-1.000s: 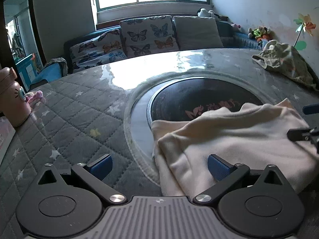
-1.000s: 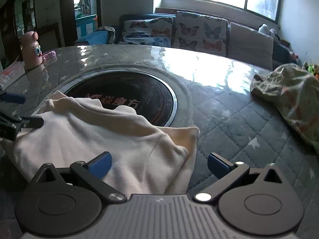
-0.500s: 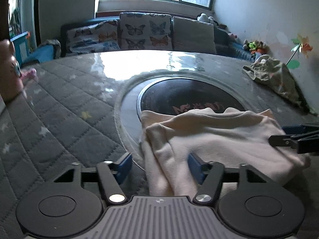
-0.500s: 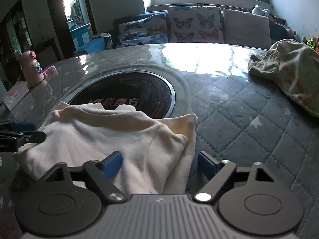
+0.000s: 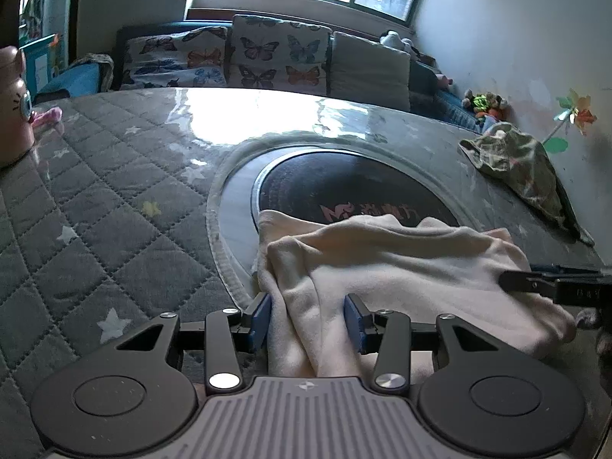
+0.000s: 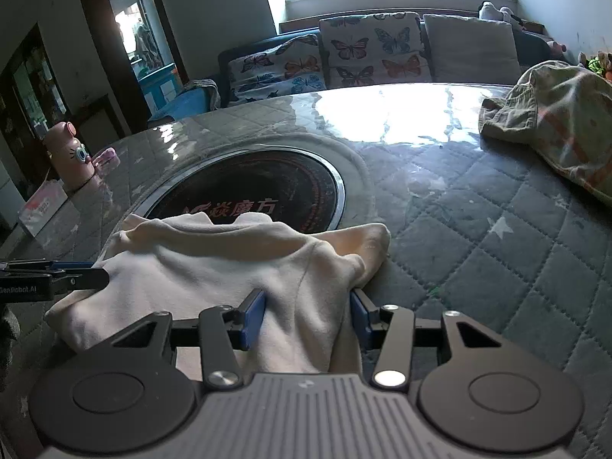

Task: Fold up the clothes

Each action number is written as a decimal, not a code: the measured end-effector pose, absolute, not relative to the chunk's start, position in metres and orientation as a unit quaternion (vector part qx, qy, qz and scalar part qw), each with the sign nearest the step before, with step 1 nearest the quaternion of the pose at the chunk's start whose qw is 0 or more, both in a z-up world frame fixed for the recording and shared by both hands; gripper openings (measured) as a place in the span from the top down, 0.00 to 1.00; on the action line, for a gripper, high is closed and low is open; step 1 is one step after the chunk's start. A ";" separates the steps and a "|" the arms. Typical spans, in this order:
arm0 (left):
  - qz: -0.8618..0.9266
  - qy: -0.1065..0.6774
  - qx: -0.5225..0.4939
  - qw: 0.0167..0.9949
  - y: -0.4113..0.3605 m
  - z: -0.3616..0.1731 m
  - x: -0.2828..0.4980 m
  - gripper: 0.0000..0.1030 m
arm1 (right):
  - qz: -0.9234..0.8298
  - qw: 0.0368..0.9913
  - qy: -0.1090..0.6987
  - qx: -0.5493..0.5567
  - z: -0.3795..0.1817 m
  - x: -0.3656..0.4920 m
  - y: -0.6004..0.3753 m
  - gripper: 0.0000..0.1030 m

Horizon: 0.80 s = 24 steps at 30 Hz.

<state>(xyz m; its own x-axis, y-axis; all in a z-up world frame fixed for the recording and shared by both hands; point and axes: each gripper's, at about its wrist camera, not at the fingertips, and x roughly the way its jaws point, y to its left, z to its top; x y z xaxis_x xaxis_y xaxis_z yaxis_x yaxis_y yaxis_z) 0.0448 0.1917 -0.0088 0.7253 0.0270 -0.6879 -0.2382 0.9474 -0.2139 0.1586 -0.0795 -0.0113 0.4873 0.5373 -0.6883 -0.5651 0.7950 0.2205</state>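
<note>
Two tools: both sit at the near edge of one cream garment (image 5: 401, 267), one at each end of it.
Cream garment: bunched and partly folded on the counter (image 5: 114, 191), its far edge overlapping the round dark inset (image 5: 344, 187) at the counter's middle.
Left tool (image 5: 308, 319): its jaws have just been closing and now stand about half-way in; a ridge of the cream cloth runs up between the blue pads (image 5: 260, 319). The left pad sits just off the cloth's edge, and I cannot tell whether the right pad presses on it.
Right tool (image 6: 306, 319): its jaws have likewise just been closing; a thick bunch of the same cloth fills the gap, the right pad (image 6: 357, 317) against the fold and the left pad at the cloth's surface. A firm pinch is not certain.
Cross views: each tool shows from the side in the other's camera, at the garment's far end.
Counter cover: grey quilted cloth with small stars under a glossy sheet.
Other garment: an olive patterned piece (image 6: 554, 122) lies crumpled well apart, toward the right rear.
Pink bottle (image 6: 70, 157): upright at the left edge.
Background: butterfly cushions (image 5: 279, 57) on a sofa under a bright window.
</note>
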 end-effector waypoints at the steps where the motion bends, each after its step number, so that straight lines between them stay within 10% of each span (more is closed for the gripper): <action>1: 0.075 0.363 -0.148 0.917 0.192 -0.009 0.045 0.54 | 0.319 0.862 0.393 -0.016 -0.012 0.159 -0.080 0.51; 7: 0.068 0.363 -0.150 0.917 0.192 -0.009 0.045 0.61 | 0.319 0.864 0.389 -0.016 -0.013 0.158 -0.078 0.51; 12: 0.058 0.364 -0.159 0.916 0.190 -0.007 0.047 0.79 | 0.323 0.865 0.384 -0.009 -0.012 0.154 -0.079 0.71; 24: 0.064 0.339 -0.144 0.927 0.185 0.013 0.038 0.85 | 0.335 0.872 0.357 -0.005 0.010 0.147 -0.078 0.84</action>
<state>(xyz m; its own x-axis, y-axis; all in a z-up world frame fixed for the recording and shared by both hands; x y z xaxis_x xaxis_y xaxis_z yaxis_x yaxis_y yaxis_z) 0.0381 0.1846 0.0129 0.7618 0.0216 -0.6475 -0.2165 0.9505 -0.2231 0.1470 -0.0777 0.0103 0.5195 0.5811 -0.6264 -0.5885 0.7749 0.2307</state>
